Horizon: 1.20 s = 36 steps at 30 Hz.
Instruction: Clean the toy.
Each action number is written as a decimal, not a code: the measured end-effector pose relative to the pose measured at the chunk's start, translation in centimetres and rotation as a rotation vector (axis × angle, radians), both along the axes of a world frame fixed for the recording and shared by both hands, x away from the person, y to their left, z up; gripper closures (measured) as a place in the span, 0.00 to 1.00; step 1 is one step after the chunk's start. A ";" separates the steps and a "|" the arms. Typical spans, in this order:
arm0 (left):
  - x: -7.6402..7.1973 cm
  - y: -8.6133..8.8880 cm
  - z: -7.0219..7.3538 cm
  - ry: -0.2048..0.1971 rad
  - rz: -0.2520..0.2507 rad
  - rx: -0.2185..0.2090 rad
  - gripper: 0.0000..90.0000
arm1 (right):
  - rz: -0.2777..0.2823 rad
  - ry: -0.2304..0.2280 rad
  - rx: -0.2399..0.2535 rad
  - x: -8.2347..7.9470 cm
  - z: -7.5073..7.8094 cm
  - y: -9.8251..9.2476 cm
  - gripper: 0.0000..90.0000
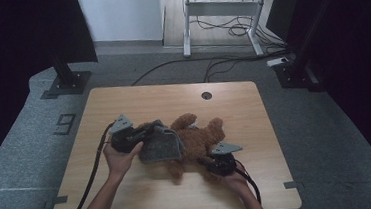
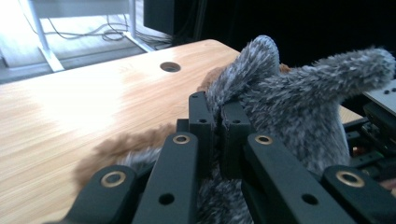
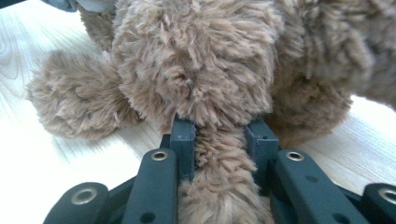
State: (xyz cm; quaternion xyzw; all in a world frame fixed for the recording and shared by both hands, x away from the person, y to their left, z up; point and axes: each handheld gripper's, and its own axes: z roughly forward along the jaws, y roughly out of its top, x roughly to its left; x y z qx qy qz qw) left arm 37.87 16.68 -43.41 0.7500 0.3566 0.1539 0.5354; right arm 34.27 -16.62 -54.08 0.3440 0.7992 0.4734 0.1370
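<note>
1. Lying mid-table on the wooden table: a brown teddy bear, half covered by a grey fuzzy garment.
2. Pinched tight on a fold of the grey fuzzy garment: the left gripper, raised above the tabletop.
3. Clamped on one of the brown teddy bear's limbs near the table's front edge: the right gripper, plush bulging between its jaws.
</note>
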 end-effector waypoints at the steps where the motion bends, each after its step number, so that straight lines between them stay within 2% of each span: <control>1: 0.6 -0.5 -0.4 0.008 0.008 0.010 0.95 | -0.001 0.002 0.002 0.0 0.0 0.0 0.78; 3: 1.7 -0.9 -1.2 0.027 0.033 0.051 0.95 | 0.000 0.002 0.003 0.0 0.0 -0.1 0.78; 5: 2.9 -0.5 -2.3 0.070 0.064 0.070 0.95 | 0.002 -0.001 0.001 0.0 0.0 0.0 0.78; 6: 3.2 -0.1 -2.8 0.075 0.082 0.081 0.95 | 0.003 -0.002 0.002 0.0 0.0 0.0 0.78; 11: 3.9 3.1 -4.4 0.128 0.154 0.036 0.94 | 0.005 -0.001 0.006 0.0 0.0 0.0 0.78; 15: 3.5 5.7 -6.4 0.179 0.207 0.061 0.95 | 0.004 -0.001 0.007 0.0 0.0 0.0 0.78; 17: 3.4 6.4 -7.5 0.209 0.216 0.082 0.95 | 0.004 -0.001 0.005 0.0 0.0 0.0 0.78; 19: 3.3 6.7 -9.2 0.256 0.187 0.137 0.95 | 0.002 -0.001 0.004 0.0 -0.1 0.0 0.78; 20: 3.1 6.8 -9.9 0.264 0.174 0.159 0.94 | 0.002 -0.001 0.004 -0.1 0.0 0.0 0.78; 21: 3.0 6.9 -10.5 0.271 0.166 0.170 0.94 | 0.001 0.000 0.004 -0.1 0.0 0.0 0.78; 22: 2.8 7.1 -10.7 0.277 0.163 0.162 0.94 | 0.001 0.000 0.003 -0.1 0.0 0.0 0.78; 24: 2.6 7.3 -10.2 0.265 0.168 0.136 0.95 | 0.003 0.001 0.004 -0.1 0.0 0.0 0.78; 25: 2.4 7.4 -9.6 0.237 0.176 0.118 0.95 | 0.003 0.002 0.005 0.0 -0.1 0.0 0.78; 28: 1.5 7.1 -6.6 0.122 0.173 0.069 0.95 | 0.000 0.004 0.006 0.0 -0.1 0.0 0.78; 29: 1.2 6.7 -5.6 0.082 0.162 0.061 0.95 | -0.002 0.004 0.004 -0.1 -0.1 0.0 0.78; 31: 0.7 5.6 -3.3 0.026 0.115 0.035 0.95 | -0.002 0.006 0.006 -0.1 -0.1 0.0 0.78; 33: 0.7 4.4 -1.9 0.005 0.076 0.015 0.95 | 0.002 0.003 0.005 0.0 -0.1 0.0 0.78; 36: 1.1 1.8 -0.5 -0.014 0.025 0.028 0.95 | 0.006 0.002 0.005 -0.1 -0.1 0.0 0.78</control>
